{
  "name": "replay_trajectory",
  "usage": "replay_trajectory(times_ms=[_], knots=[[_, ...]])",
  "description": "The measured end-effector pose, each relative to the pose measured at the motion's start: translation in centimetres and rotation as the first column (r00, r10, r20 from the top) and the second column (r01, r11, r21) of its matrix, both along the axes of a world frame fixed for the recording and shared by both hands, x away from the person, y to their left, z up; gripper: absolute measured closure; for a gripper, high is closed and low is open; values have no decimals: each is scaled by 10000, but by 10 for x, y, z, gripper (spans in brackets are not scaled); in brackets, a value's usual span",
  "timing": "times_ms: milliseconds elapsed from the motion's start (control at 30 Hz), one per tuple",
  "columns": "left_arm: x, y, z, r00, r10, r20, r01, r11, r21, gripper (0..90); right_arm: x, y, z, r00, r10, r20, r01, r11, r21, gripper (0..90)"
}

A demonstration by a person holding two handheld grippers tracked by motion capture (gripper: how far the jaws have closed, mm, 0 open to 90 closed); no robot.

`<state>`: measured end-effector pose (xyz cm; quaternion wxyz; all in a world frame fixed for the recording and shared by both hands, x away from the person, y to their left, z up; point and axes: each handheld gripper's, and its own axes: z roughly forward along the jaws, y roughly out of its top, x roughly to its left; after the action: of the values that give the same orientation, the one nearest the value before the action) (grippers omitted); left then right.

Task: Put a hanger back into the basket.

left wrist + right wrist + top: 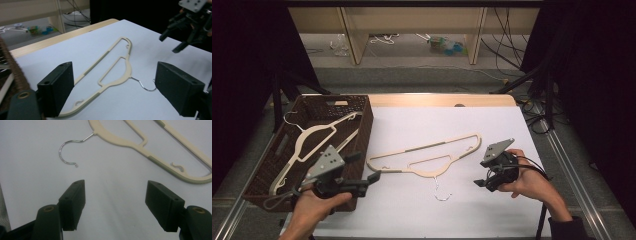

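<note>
While I hold both the left gripper (pixel 374 177) and right gripper (pixel 480 182) agape and empty, one cream hanger (pixel 427 155) lies between them (others already fill the basket (pixel 362 107)); it is unlifted.

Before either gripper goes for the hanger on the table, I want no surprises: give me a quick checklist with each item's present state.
1. Left gripper open and holding nothing: ok.
2. Right gripper open and holding nothing: ok.
3. Cream hanger lying flat on the white table cover, apart from both grippers: ok.
4. Metal hook free, nothing lying on it: ok.
5. Room in the brown basket for another hanger: cannot tell; one hanger already lies in it.
6. Cable behind the right gripper clear of the hanger: ok.
</note>
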<state>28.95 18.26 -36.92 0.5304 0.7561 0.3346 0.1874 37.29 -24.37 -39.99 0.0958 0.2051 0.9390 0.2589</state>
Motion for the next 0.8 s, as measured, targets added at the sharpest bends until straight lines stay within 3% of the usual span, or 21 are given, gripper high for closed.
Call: replay_trajectory(times_ms=[133, 267, 300, 433, 500, 600, 667, 800], knots=[[-5, -12, -13, 9987, -500, -84, 500, 9987, -9, 159, 0, 1, -2, 10000, -32, 64, 32, 10000, 24, 331], [-9, -16, -23, 9988, -459, 183, 454, 9987, 249, 158, 1, 3, -3, 9999, 3, 170, -2, 10000, -32, 326], [-10, -17, -26, 9987, -512, 83, 511, 9986, 100, 159, 1, 4, -4, 9998, 54, 193, -53, 10000, -52, 325], [-13, -20, -39, 9987, -480, 139, 478, 9987, 167, 160, 2, 9, -9, 9993, 243, 299, -239, 9996, -133, 323], [-15, -22, -47, 9988, -477, -61, 477, 9988, 86, 160, 4, 11, -12, 9990, 320, 308, -315, 9994, -156, 323], [-15, -24, -50, 9964, -792, -302, 788, 9968, -124, 162, 5, 14, -15, 9979, 401, 510, -390, 9990, -217, 320], [-16, -24, -50, 9963, -822, -249, 818, 9965, -180, 162, 7, 16, -17, 9971, 405, 637, -391, 9990, -231, 310], [-15, -23, -52, 9966, -808, -142, 809, 9967, 64, 163, 12, 21, -21, 9949, 512, 867, -491, 9985, -262, 310]])
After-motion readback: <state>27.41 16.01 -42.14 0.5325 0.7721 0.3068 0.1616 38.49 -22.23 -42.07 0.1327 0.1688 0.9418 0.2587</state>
